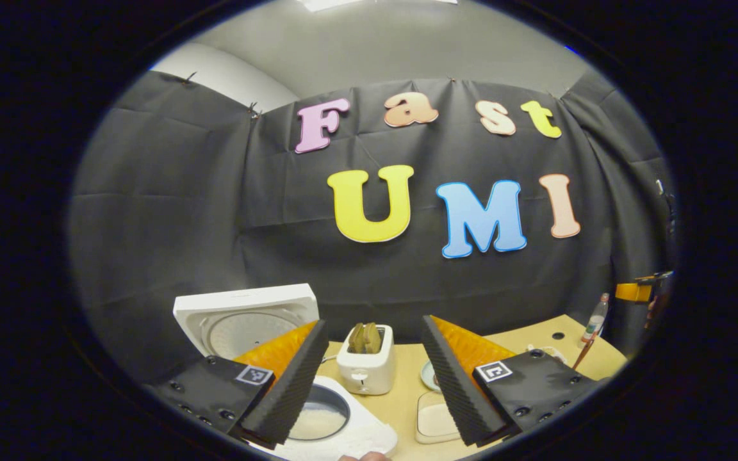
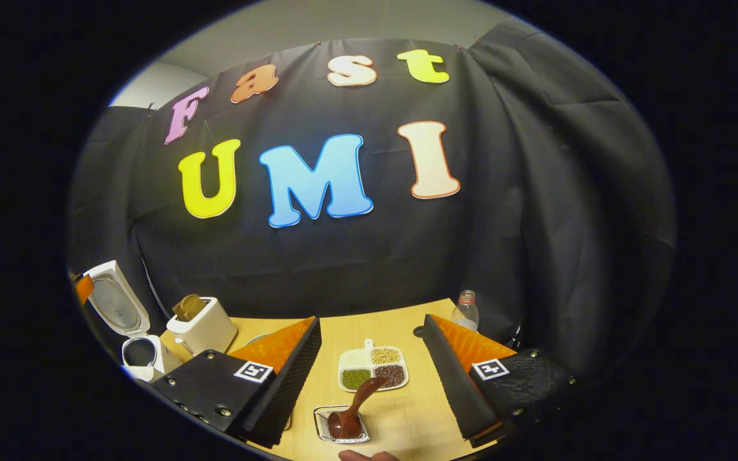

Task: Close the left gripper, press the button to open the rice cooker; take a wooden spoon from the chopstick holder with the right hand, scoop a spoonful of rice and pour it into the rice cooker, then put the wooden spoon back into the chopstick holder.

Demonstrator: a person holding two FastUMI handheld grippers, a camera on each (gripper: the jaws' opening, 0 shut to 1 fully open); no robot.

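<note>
1. Your left gripper (image 1: pixel 372 390) hangs above the bench (image 1: pixel 401 400) with its fingers (image 1: pixel 292 384) spread wide, gripping nothing.
2. The rice cooker (image 1: pixel 327 416) sits under the left finger, lid (image 1: pixel 244 317) raised upright and white rice showing in the pot (image 1: pixel 318 421).
3. A toaster (image 1: pixel 366 365) with bread in its slots stands just behind the cooker, seen between the fingers.
4. Your right gripper (image 2: pixel 372 384) also has its fingers (image 2: pixel 455 384) wide apart and empty.
5. The spoon (image 2: pixel 353 413) rests in a small wire holder (image 2: pixel 325 429) on the bench, bowl end down, handle tilted towards a divided dish (image 2: pixel 372 368) of grains just beyond.
6. In the right gripper view the open cooker stands far left beside the toaster; a bottle (image 2: pixel 466 310) stands at the bench's back edge.
</note>
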